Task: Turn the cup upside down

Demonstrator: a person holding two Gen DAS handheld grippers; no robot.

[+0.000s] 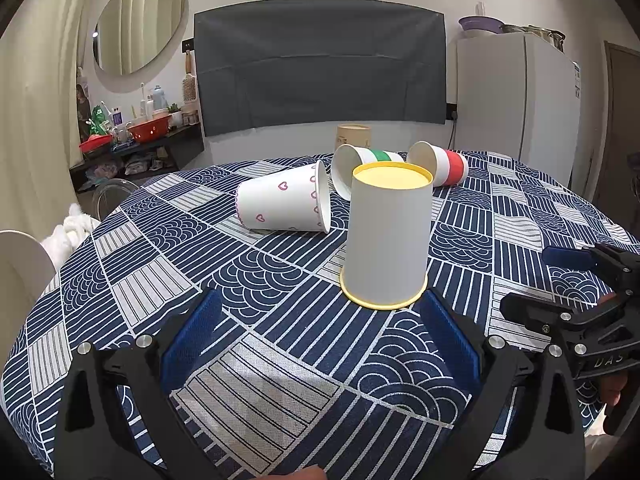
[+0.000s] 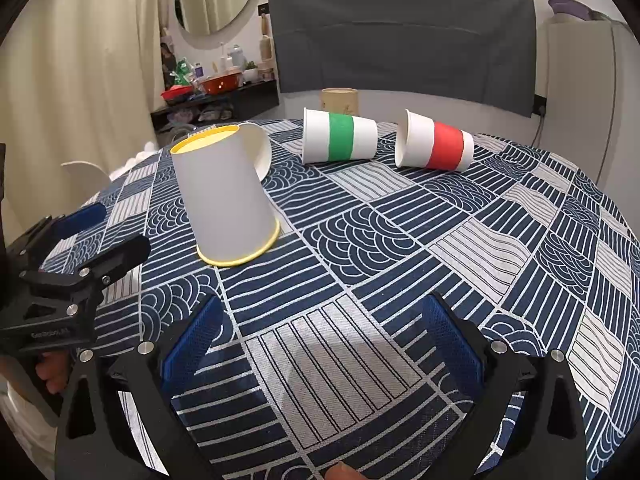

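Note:
A white paper cup with yellow rims (image 1: 387,236) stands upside down on the patterned tablecloth (image 1: 280,344), mouth down; it also shows in the right wrist view (image 2: 226,200). My left gripper (image 1: 320,332) is open and empty, just behind the cup, not touching it. My right gripper (image 2: 320,336) is open and empty, to the right of the cup. Each gripper shows at the edge of the other's view: the right one (image 1: 576,280) and the left one (image 2: 80,236).
Three cups lie on their sides behind: one with pink hearts (image 1: 286,204), one with a green band (image 2: 340,137), one with a red band (image 2: 436,146). A tan cup (image 2: 339,101) stands at the table's far edge. A shelf with clutter (image 1: 136,136) is at far left.

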